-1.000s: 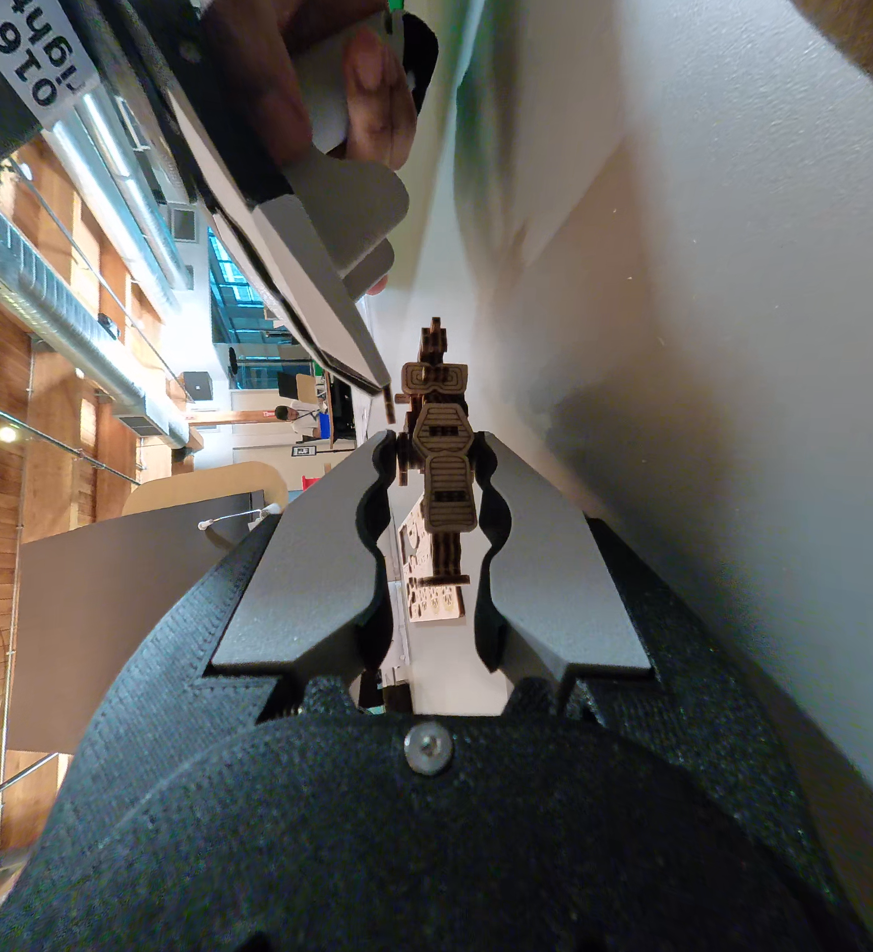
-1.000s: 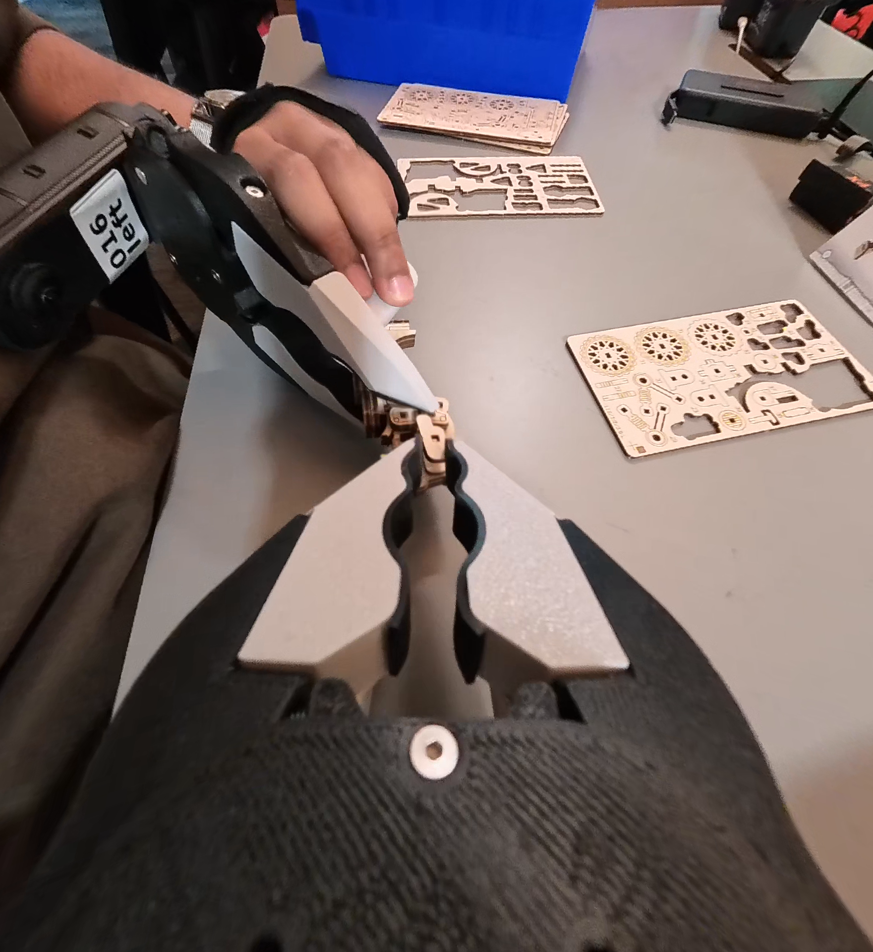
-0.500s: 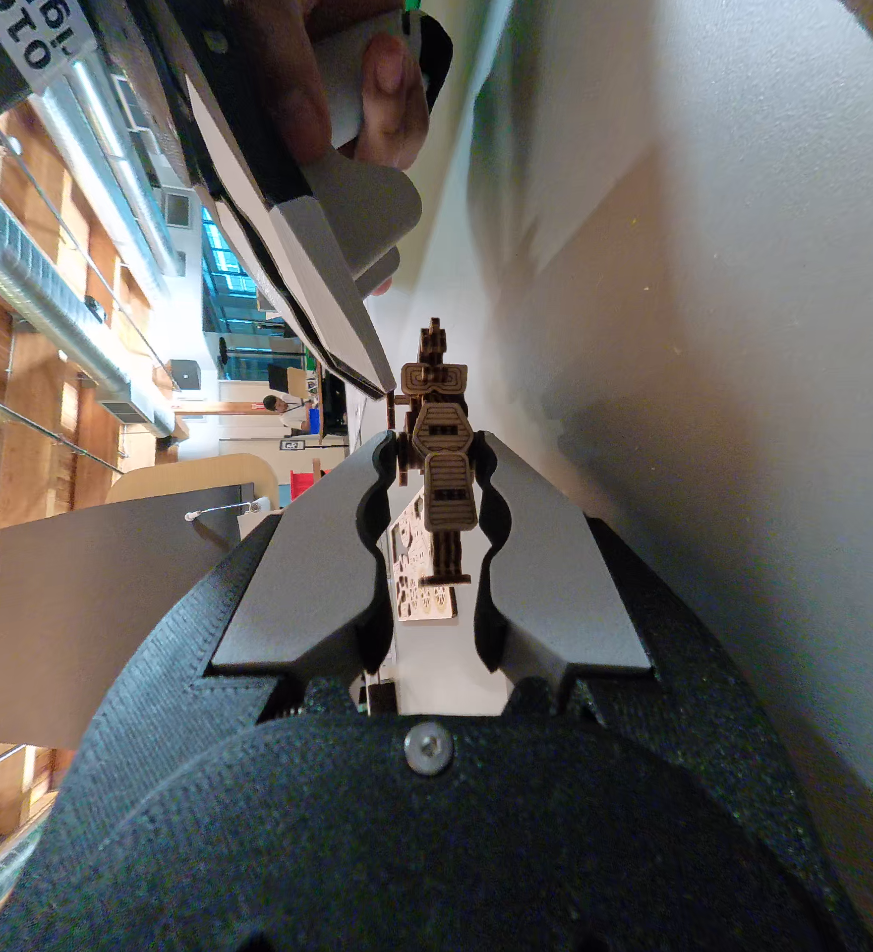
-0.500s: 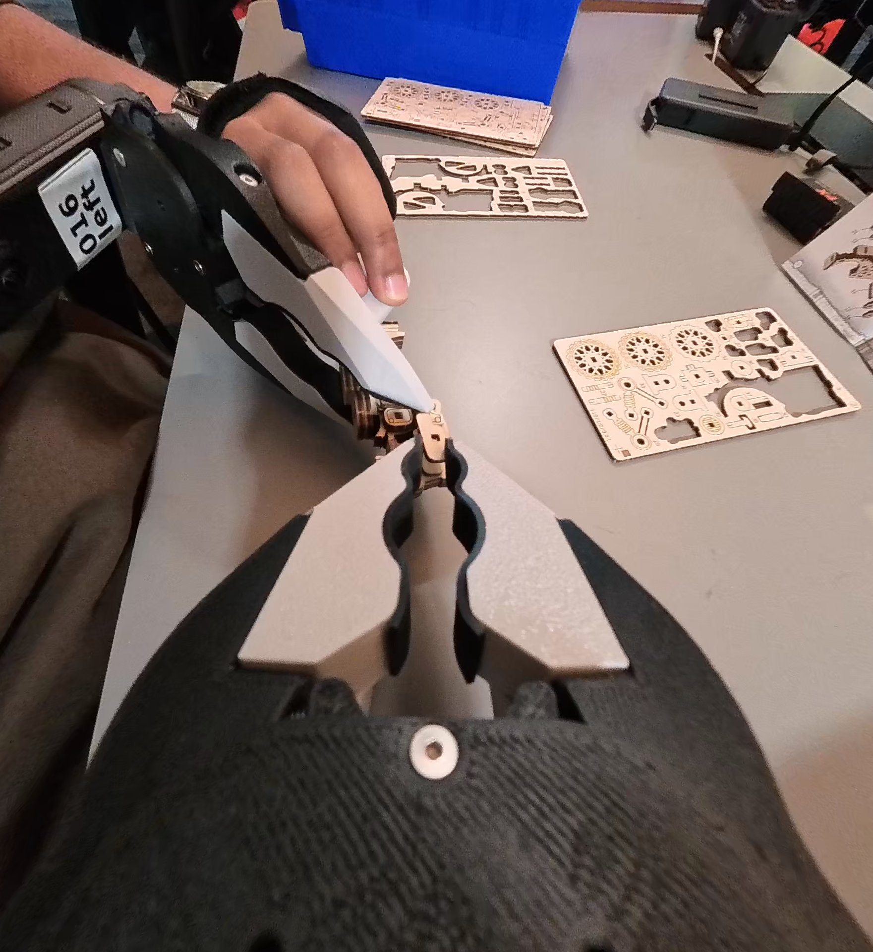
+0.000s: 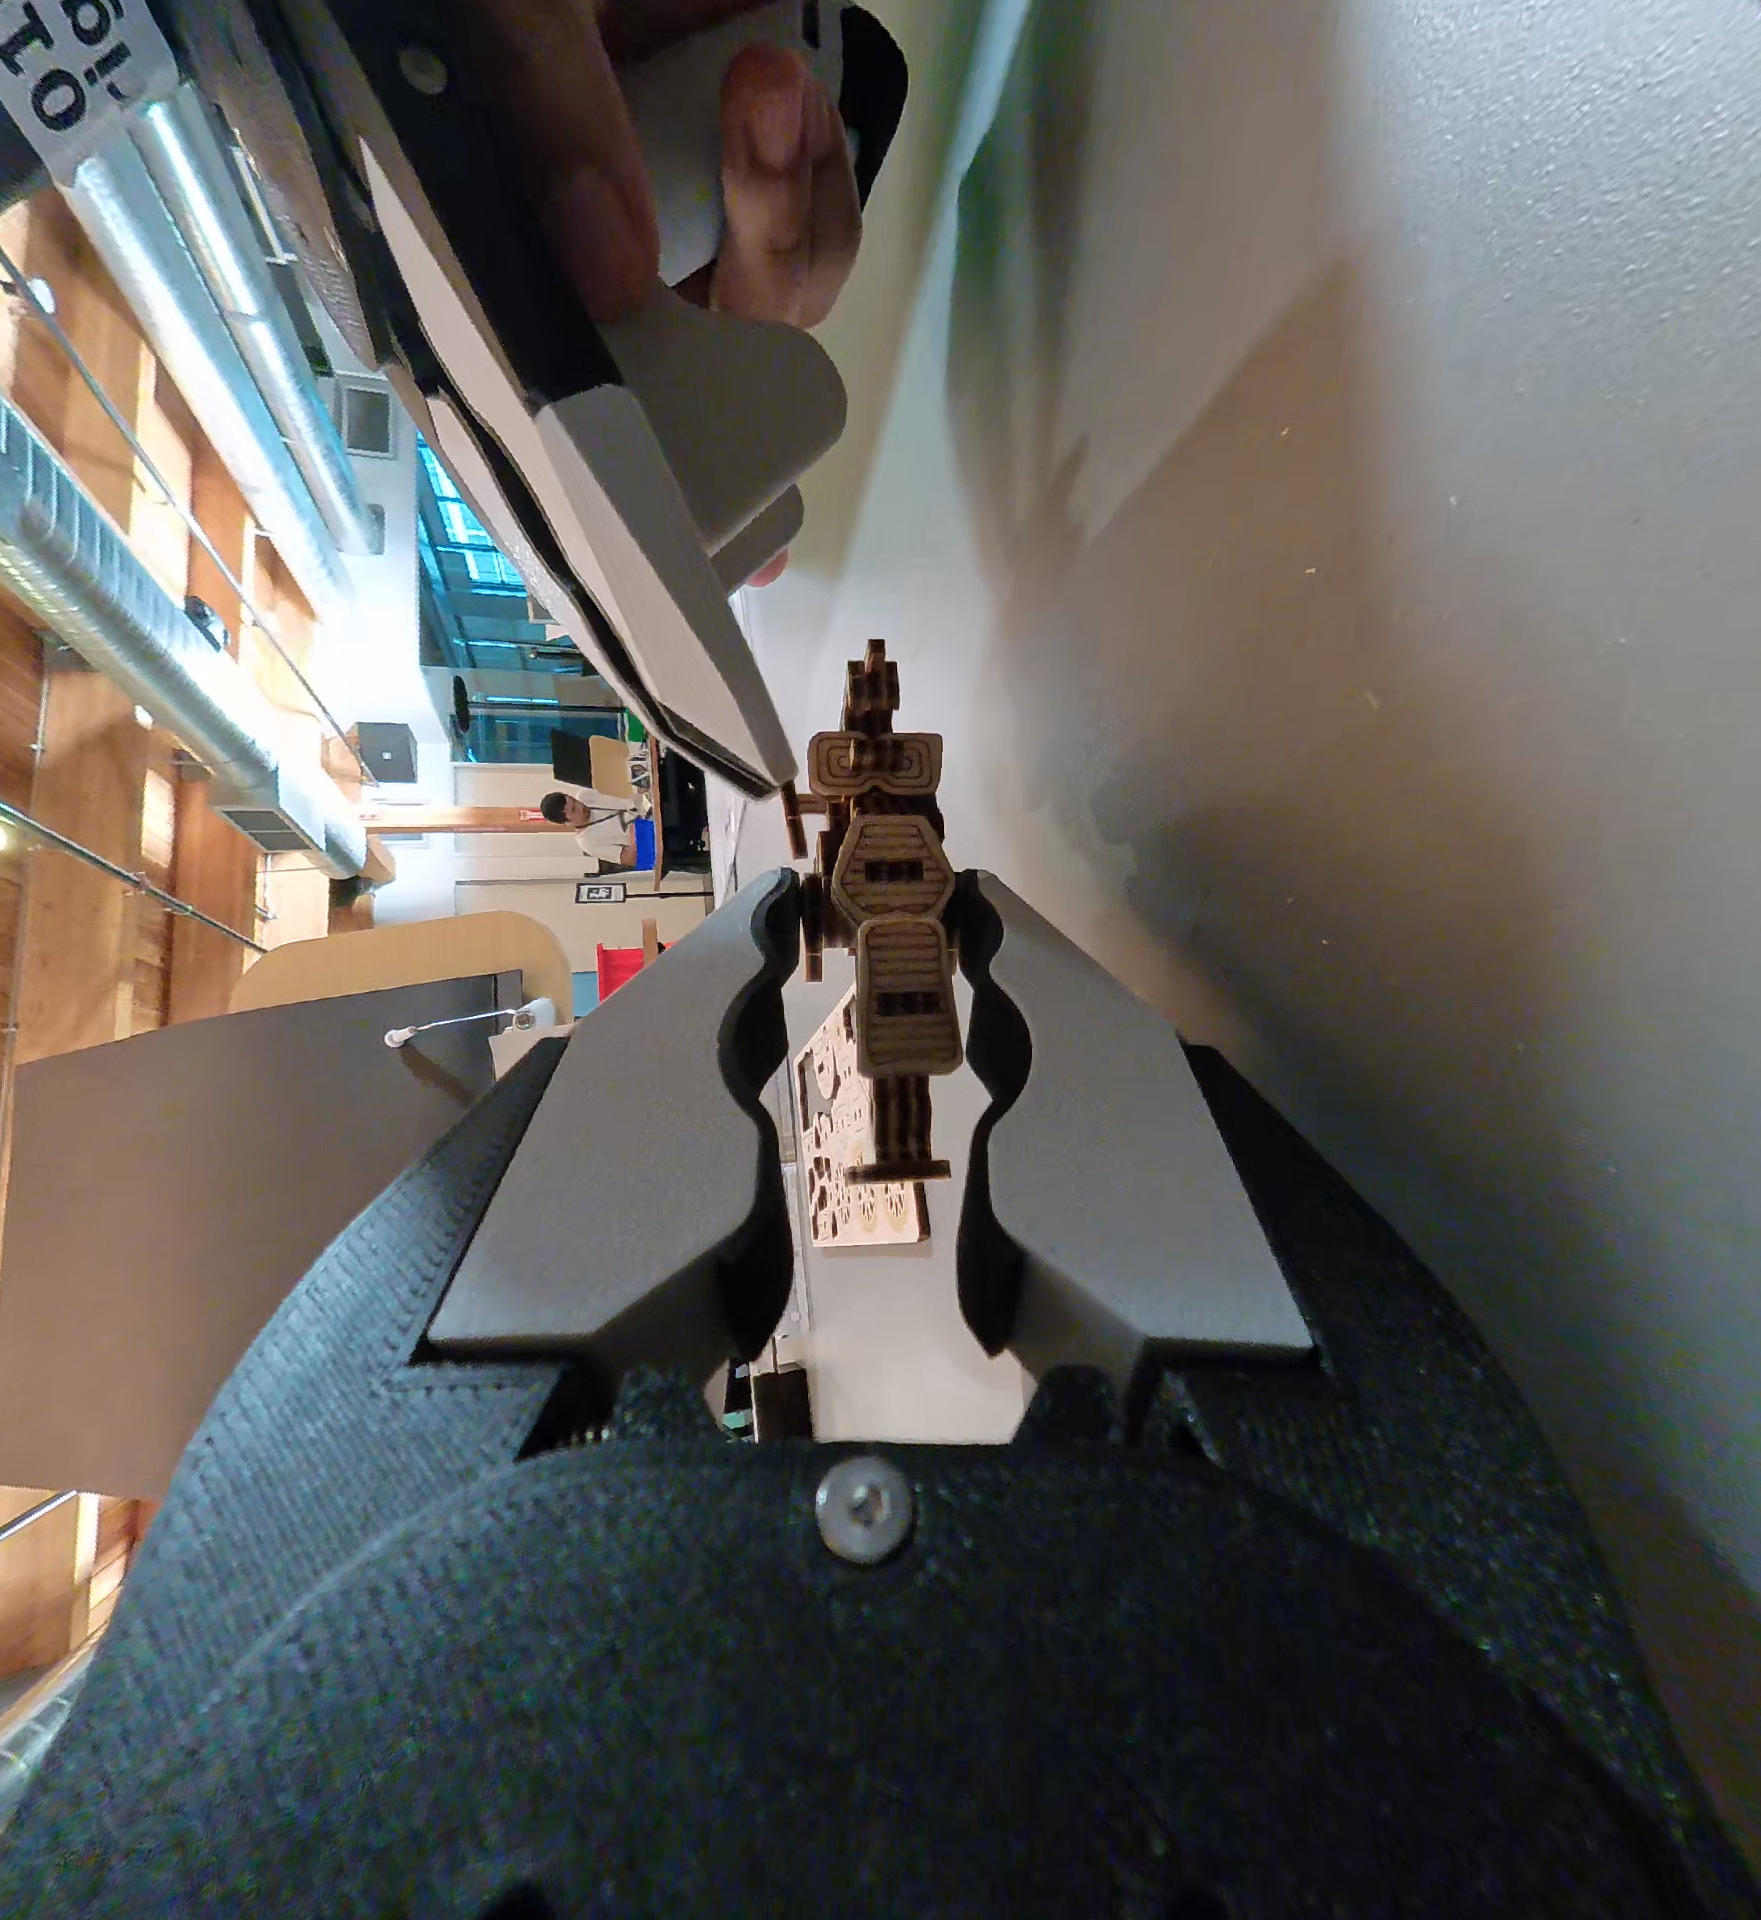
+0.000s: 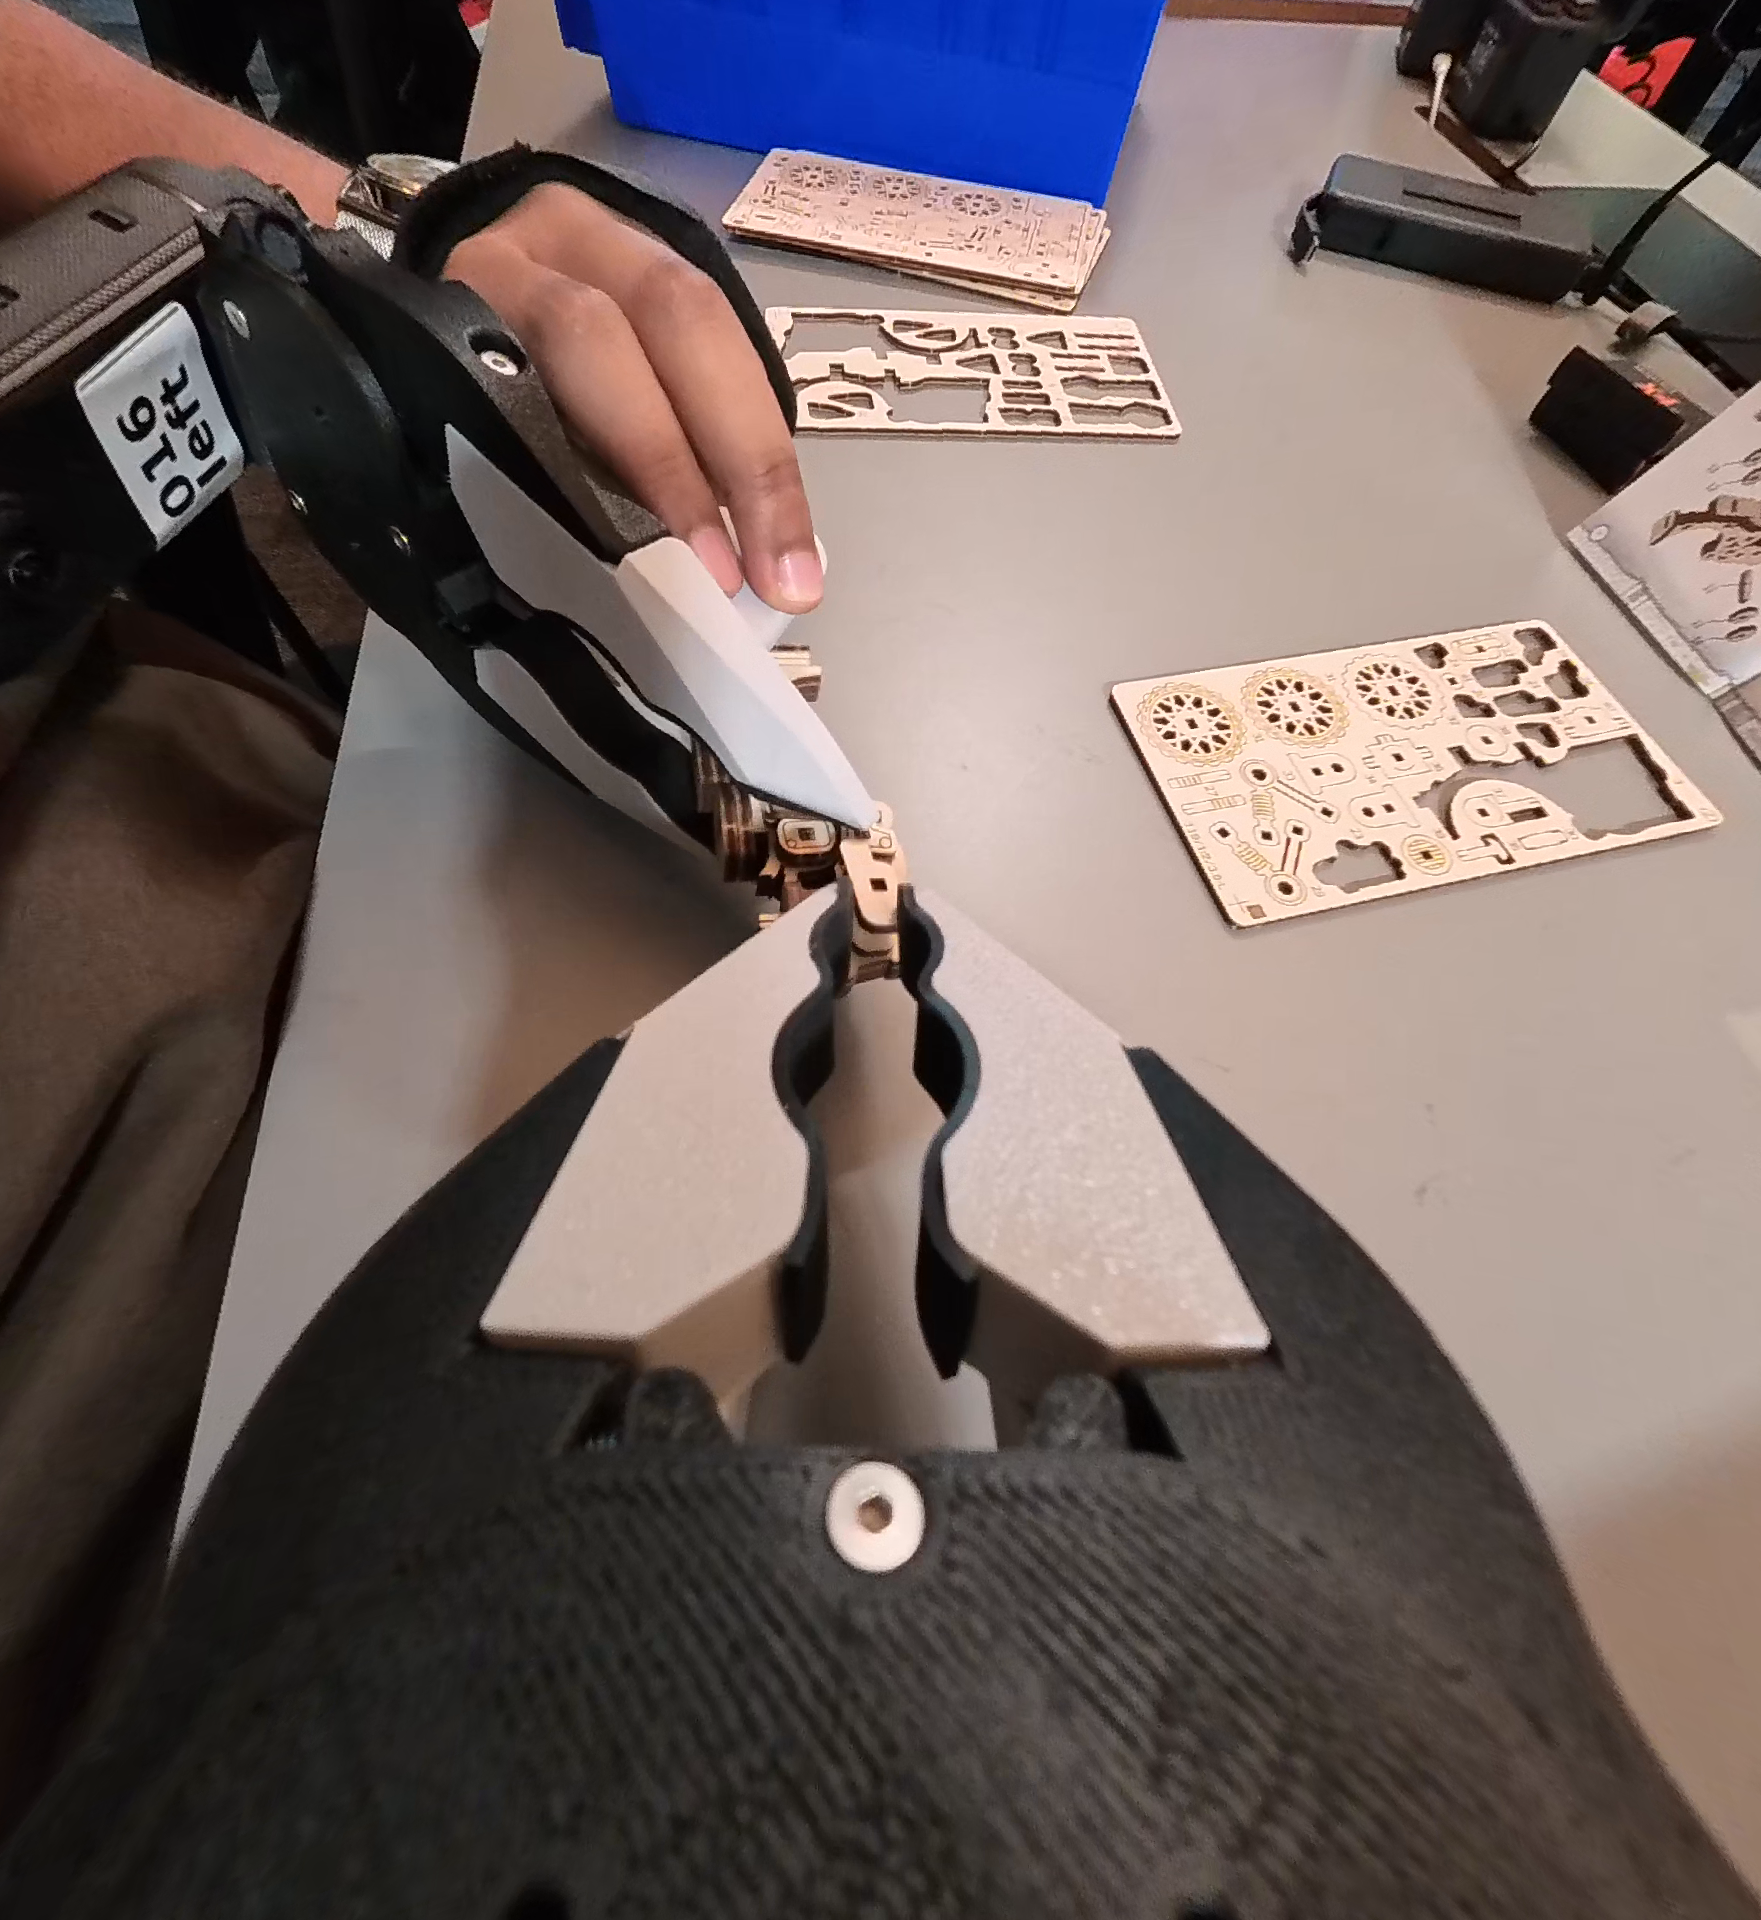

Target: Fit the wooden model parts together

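the left gripper [image 5: 881,894] is clamped on the wooden model [image 5: 891,935], holding it just above the grey desk [image 6: 1271,1143] near the desk's left edge. the right gripper [image 6: 871,914] is pinched on a small pale wooden part [image 6: 874,894] that touches the model's end right beside the left gripper's upper fingertip, though whether it is seated in a slot is hard to tell from this angle. farther out on the desk lie a punched parts sheet [image 6: 1406,758], a second, mostly emptied sheet [image 6: 980,374], a stack of sheets [image 6: 917,223] and a blue bin [image 6: 855,83].
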Tool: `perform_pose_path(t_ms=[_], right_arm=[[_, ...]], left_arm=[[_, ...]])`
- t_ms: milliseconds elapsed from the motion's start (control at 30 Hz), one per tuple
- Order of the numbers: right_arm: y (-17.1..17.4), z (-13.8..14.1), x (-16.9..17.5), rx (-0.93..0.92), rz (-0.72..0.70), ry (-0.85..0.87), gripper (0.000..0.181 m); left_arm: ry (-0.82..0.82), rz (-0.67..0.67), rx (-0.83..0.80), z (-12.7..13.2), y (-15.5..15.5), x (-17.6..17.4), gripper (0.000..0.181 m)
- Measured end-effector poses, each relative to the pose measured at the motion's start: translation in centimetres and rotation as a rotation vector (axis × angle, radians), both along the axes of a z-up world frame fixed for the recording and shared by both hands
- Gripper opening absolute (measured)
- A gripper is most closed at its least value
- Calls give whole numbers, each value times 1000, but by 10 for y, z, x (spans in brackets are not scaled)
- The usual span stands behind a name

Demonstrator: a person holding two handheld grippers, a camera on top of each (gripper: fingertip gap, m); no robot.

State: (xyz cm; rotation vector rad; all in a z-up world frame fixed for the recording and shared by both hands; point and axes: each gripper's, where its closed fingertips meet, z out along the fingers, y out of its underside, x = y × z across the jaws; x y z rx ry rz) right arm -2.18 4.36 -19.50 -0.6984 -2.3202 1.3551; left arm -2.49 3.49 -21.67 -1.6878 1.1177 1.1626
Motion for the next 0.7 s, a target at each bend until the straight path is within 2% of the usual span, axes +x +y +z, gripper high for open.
perform_pose_path(t_ms=[300, 467, 567, 700], right_arm=[[2, 9, 0, -38, 3, 35, 9], [-1, 20, 5, -41, 40, 127, 9], [-3, 19, 13, -3, 95, 172, 18], [7, 23, 11, -27, 77, 178, 36]], left_arm=[[-1, 8, 2, 1, 0, -2, 29], [-33, 12, 10, 2, 0, -2, 29], [-136, 24, 14, 3, 0, -4, 29], [-335, 50, 41, 9, -5, -15, 28]])
